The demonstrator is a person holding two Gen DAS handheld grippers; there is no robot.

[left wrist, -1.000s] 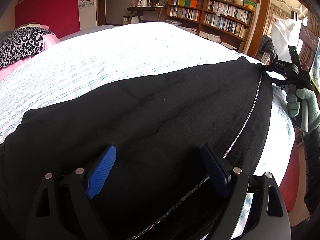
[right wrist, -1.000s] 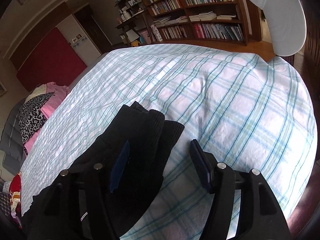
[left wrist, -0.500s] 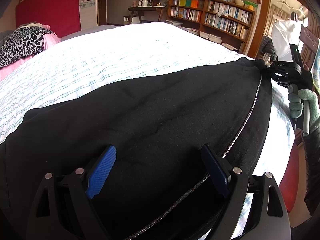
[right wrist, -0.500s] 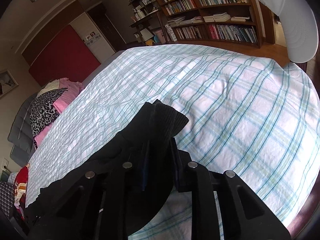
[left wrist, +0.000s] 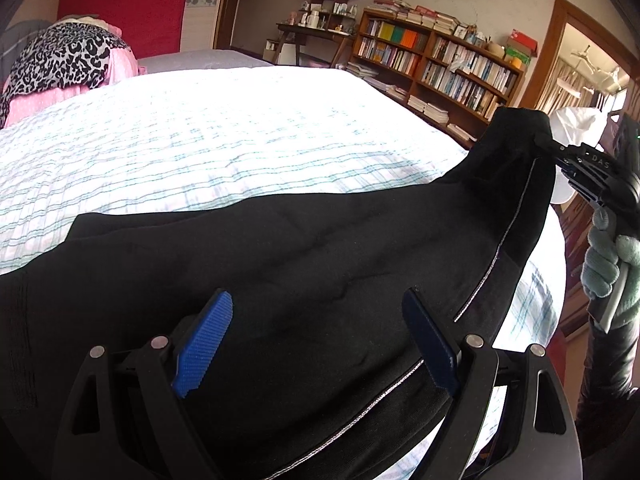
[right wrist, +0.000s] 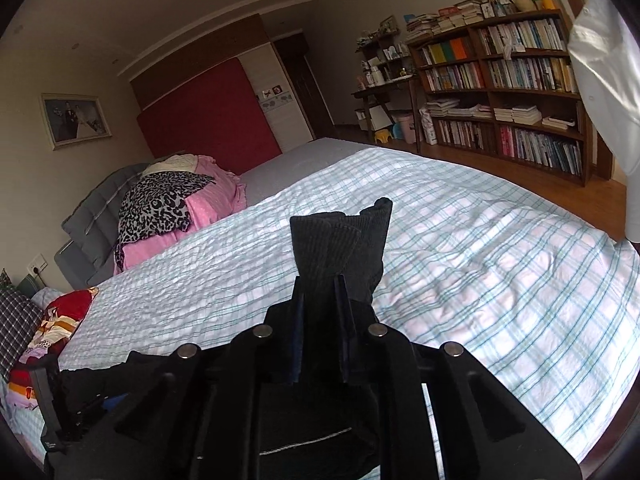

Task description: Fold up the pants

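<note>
A wide bed with a white sheet checked in pale blue-green (left wrist: 240, 152) fills most of both views. Across its near side lies a pair of black fabric pants with a thin silver side stripe (left wrist: 320, 264), spread flat over most of their length, the stripe running along the edge closest to the left wrist camera.

At the far right of the left wrist view one end of the pants is lifted off the sheet into a peak, and the cloth slopes down from there to the flat part. The right tongs (left wrist: 550, 145) grip that raised end; a hand in a pale green knitted glove (left wrist: 610, 256) holds their handle. In the right wrist view the right tongs (right wrist: 320, 300) are pressed together on the ribbed black cuff (right wrist: 340, 244), which sticks up and forward past their tips, above the checked sheet.

The left tongs (left wrist: 320, 344) stand wide apart over the flat middle part of the pants. Their blue ribbed pads (left wrist: 204, 348) have black cloth between and beneath them, but nothing is pinched; whether the tips touch the fabric cannot be told.

Beyond the bed stand a long brown wooden bookcase full of books (right wrist: 508, 92), a red wall panel (right wrist: 208, 116), and a heap of leopard-print and pink bedding (right wrist: 172, 208) at the head end.
</note>
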